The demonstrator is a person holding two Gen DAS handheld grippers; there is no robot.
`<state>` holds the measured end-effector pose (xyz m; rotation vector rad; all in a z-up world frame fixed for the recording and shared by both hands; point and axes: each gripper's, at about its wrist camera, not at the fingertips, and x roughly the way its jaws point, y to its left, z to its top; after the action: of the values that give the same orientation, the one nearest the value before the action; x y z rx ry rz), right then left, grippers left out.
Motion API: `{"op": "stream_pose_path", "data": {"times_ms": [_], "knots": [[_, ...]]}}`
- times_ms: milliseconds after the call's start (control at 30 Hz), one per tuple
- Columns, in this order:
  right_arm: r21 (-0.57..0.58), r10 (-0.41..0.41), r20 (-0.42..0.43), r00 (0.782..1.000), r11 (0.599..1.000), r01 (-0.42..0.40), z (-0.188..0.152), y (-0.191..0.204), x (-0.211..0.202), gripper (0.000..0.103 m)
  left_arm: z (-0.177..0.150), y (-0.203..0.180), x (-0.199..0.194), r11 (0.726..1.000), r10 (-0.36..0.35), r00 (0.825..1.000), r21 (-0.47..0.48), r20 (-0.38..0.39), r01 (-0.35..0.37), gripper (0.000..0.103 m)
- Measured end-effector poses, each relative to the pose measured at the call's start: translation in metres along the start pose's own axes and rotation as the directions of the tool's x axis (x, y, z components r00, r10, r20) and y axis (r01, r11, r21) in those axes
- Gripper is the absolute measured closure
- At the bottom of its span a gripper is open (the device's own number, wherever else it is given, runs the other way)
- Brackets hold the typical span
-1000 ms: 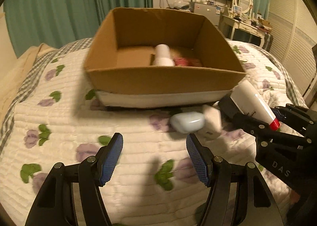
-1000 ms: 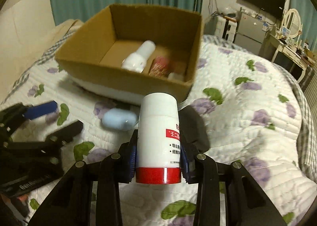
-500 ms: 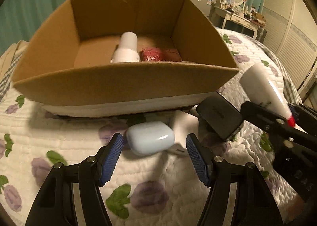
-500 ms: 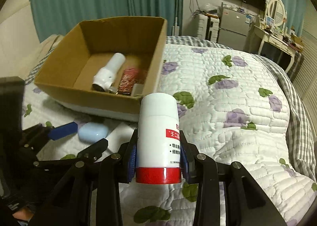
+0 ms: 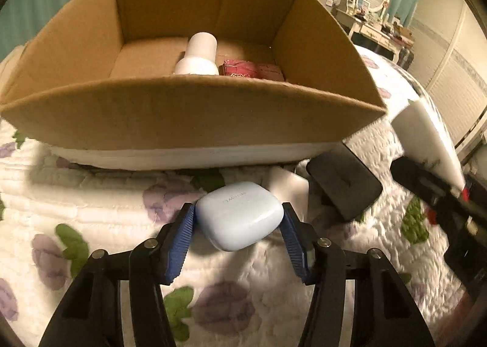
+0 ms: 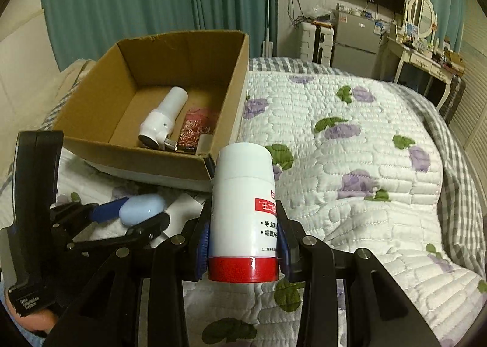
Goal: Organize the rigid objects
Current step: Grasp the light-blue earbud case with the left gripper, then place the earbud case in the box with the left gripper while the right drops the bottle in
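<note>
Left wrist view: left gripper [image 5: 239,222] pads flank pale blue earbud case [image 5: 240,214], contact unclear. Right gripper [image 6: 243,243] clamped on white red-capped bottle [image 6: 243,210] near cardboard box [image 6: 152,161].

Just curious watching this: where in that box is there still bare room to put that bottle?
The cardboard box has bare floor left of the white device. The red packet crowds its right side. The bottle would fit there.

1. The left wrist view sits low on the bed [image 5: 91,201], close, facing the cardboard box [image 5: 188,112].
2. The right wrist view looks from higher and farther right, across the bed [image 6: 350,164].
3. Both share the box [image 6: 127,152] and the pale blue case [image 5: 240,214] [image 6: 141,210].
</note>
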<state>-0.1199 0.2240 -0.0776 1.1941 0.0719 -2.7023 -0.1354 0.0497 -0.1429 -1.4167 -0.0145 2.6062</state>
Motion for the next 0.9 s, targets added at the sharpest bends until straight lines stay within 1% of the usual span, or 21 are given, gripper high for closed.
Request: {"op": "stream_pose_path", "data": {"times_ms": [167, 367, 467, 567, 600, 700, 800, 900], "knots": [[-0.025, -0.002, 0.043, 0.999, 1.000, 0.003, 0.005, 0.006, -0.022, 0.068, -0.007, -0.001, -0.029, 1.000, 0.005, 0.999, 0.004, 0.039, -0.005, 0.046], [-0.059, 0.025, 0.094, 0.995, 0.998, -0.019, 0.012, 0.016, -0.052, 0.068, -0.005, 0.008, -0.086, 1.000, 0.028, 0.990, 0.004, 0.135, -0.029, 0.046], [-0.088, 0.074, 0.120, 0.990, 0.994, -0.063, 0.030, 0.022, -0.066, 0.068, 0.006, 0.008, -0.109, 0.999, 0.042, 0.982, 0.017, 0.183, -0.046, 0.046], [-0.133, 0.062, 0.168, 0.984, 0.990, -0.040, 0.054, 0.031, -0.081, 0.068, 0.024, 0.011, -0.130, 0.998, 0.053, 0.972, 0.015, 0.229, -0.058, 0.046], [-0.139, 0.068, 0.182, 0.981, 0.989, -0.043, 0.062, 0.033, -0.086, 0.068, 0.034, 0.006, -0.132, 0.998, 0.054, 0.970, 0.017, 0.238, -0.060, 0.046], [-0.155, 0.097, 0.211, 0.973, 0.986, -0.064, 0.085, 0.039, -0.095, 0.068, 0.053, 0.009, -0.140, 0.997, 0.066, 0.959, 0.030, 0.275, -0.078, 0.046], [-0.199, 0.088, 0.238, 0.967, 0.979, -0.040, 0.108, 0.049, -0.098, 0.068, 0.072, 0.017, -0.146, 0.995, 0.073, 0.951, 0.038, 0.299, -0.089, 0.046], [-0.215, 0.102, 0.249, 0.963, 0.975, -0.048, 0.128, 0.056, -0.093, 0.068, 0.093, 0.024, -0.139, 0.992, 0.098, 0.946, 0.046, 0.309, -0.118, 0.046]]}}
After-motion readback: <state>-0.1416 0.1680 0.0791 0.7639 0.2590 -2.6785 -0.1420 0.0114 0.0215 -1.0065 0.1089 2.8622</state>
